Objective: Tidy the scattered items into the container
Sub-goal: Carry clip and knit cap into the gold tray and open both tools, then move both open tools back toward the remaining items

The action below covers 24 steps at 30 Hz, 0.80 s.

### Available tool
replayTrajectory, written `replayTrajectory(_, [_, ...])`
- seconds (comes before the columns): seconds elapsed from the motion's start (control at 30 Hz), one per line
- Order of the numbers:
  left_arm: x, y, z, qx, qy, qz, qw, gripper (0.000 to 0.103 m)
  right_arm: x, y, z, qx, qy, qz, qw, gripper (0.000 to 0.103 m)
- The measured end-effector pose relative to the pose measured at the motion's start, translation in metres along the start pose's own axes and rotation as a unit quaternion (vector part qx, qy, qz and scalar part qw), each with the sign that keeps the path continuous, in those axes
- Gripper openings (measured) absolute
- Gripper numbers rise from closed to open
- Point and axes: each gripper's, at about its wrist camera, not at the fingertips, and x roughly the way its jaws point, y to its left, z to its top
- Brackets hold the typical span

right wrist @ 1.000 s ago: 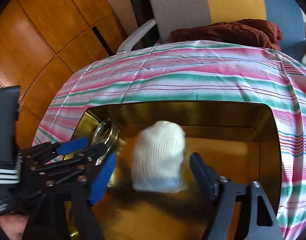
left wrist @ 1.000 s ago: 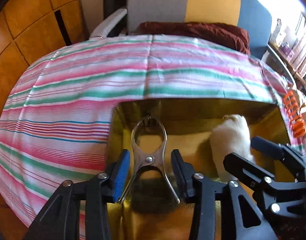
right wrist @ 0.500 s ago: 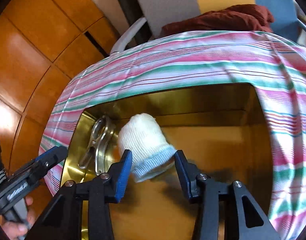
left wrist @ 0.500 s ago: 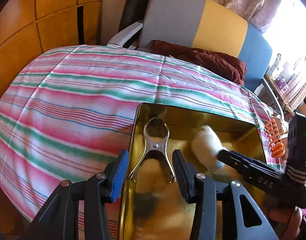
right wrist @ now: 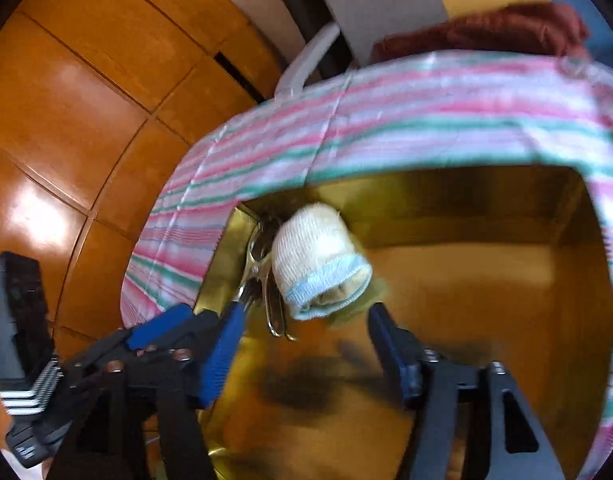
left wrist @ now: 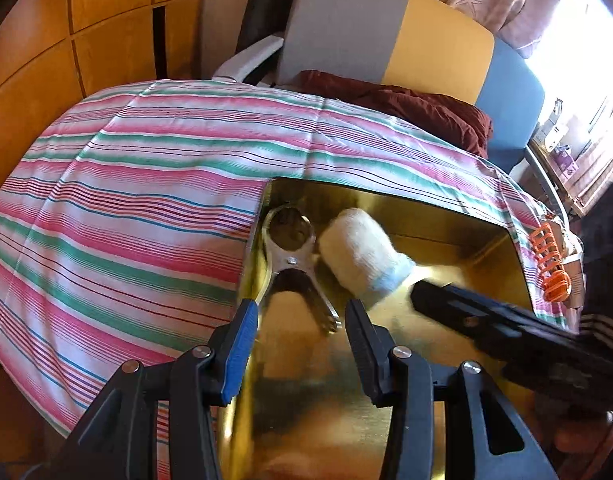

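Both items already lie in the gold tin (left wrist: 486, 248), centre-right of the left-wrist view, on the striped cloth (left wrist: 146, 200). The metal spring clamp (left wrist: 292, 268) lies against the tin's left wall, long axis running top-to-bottom in frame, handles toward the camera. The rolled white sock (right wrist: 318, 260) sits just right of the clamp, touching or nearly so, blue cuff facing lower right.

L gripper (left wrist: 302, 344): jaws parted about midway, nothing between the pads; the clamp's handle ends lie just ahead of the tips but aren't pinched. R gripper (right wrist: 302, 344): jaws opening, the sock sits beyond the tips, pads not pressing on it, so it looks released. Right-wrist view is blurred, so fine contact is hard to read.

Key relation for next move: an orange coil-like item (left wrist: 550, 260) lies on the cloth outside the tin's right rim, far right of the left-wrist view. What it is exactly, can't tell. The R gripper (left wrist: 422, 292) shows lower right in that view, nearer that side, so prob. the better hand for it. It lies roughly top-to-bottom in frame, so closing across the narrow width seems best.
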Motion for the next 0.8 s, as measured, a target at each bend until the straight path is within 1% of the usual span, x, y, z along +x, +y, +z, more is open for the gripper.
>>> replayTrajectory(0.1, [-0.002, -0.016, -0.002, 0.012, -0.004, -0.013, 0.9998, 0.046, -0.028, 0.009, -0.002, -0.033, -0.037, -0.037, 0.998, 0.073])
replayTrajectory(0.17, [-0.004, -0.026, -0.004, 0.017, -0.012, -0.026, 0.9994, 0.046, -0.047, 0.013, -0.004, -0.05, -0.065, -0.067, 0.994, 0.081])
replayTrajectory(0.23, [-0.006, -0.039, -0.008, 0.018, -0.021, -0.041, 0.9988, 0.046, -0.068, 0.011, -0.007, -0.061, -0.092, -0.09, 0.99, 0.086])
replayTrajectory(0.33, [-0.008, -0.056, -0.013, 0.02, -0.025, -0.068, 0.9972, 0.046, -0.092, 0.004, -0.01, -0.071, -0.119, -0.124, 0.983, 0.089])
replayTrajectory(0.4, [-0.01, -0.068, -0.016, 0.026, -0.029, -0.077, 0.9963, 0.046, -0.105, -0.003, -0.012, -0.072, -0.135, -0.143, 0.978, 0.093])
replayTrajectory(0.47, [-0.015, -0.083, -0.02, 0.039, -0.035, -0.085, 0.995, 0.046, -0.122, -0.015, -0.018, -0.065, -0.149, -0.162, 0.973, 0.098])
replayTrajectory(0.53, [-0.02, -0.099, -0.023, 0.056, -0.045, -0.098, 0.9926, 0.046, -0.139, -0.03, -0.026, -0.054, -0.161, -0.174, 0.97, 0.099])
replayTrajectory(0.63, [-0.024, -0.127, -0.028, 0.079, -0.051, -0.122, 0.9881, 0.047, -0.166, -0.056, -0.038, -0.018, -0.185, -0.199, 0.962, 0.103])
replayTrajectory(0.73, [-0.024, -0.155, -0.035, 0.109, -0.041, -0.148, 0.9822, 0.048, -0.19, -0.086, -0.055, 0.029, -0.209, -0.227, 0.951, 0.103])
replayTrajectory(0.8, [-0.022, -0.176, -0.04, 0.136, -0.034, -0.152, 0.9783, 0.048, -0.203, -0.107, -0.068, 0.057, -0.212, -0.245, 0.944, 0.103])
